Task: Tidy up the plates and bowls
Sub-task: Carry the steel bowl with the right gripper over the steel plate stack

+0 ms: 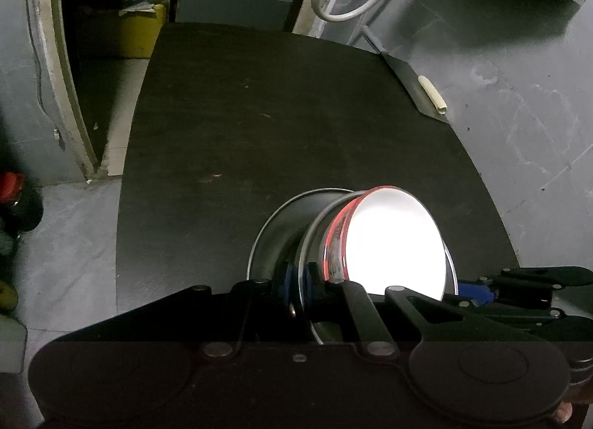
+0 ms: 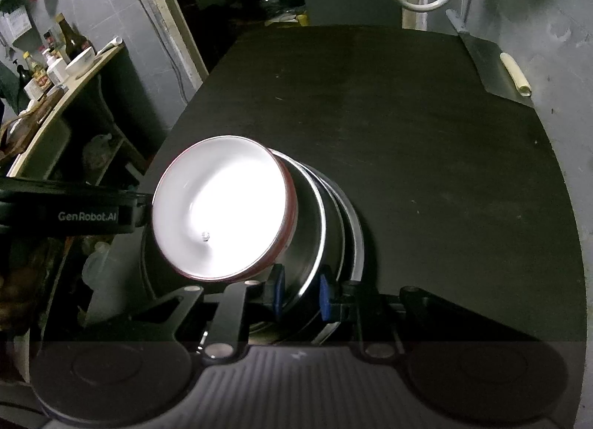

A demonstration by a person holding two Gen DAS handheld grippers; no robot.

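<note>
A white bowl with a red outside [image 1: 393, 243] [image 2: 222, 210] sits nested in a steel bowl [image 1: 315, 236] [image 2: 315, 228], which rests on a steel plate [image 1: 278, 225] [image 2: 355, 228]. The stack is held tilted above the dark table [image 1: 278, 114] [image 2: 426, 151]. My left gripper [image 1: 298, 280] is shut on the steel bowl's rim from one side. My right gripper [image 2: 300, 293] is shut on the steel bowl's rim from the opposite side; it also shows at the right in the left wrist view [image 1: 478, 290]. The left gripper's body [image 2: 74, 214] shows in the right wrist view.
A metal spatula with a pale handle [image 1: 418, 84] [image 2: 496, 65] lies at the table's far right edge by the grey wall. A yellow bin [image 1: 137, 32] stands beyond the table. A shelf with bottles and a white bowl [image 2: 55, 65] stands on the left.
</note>
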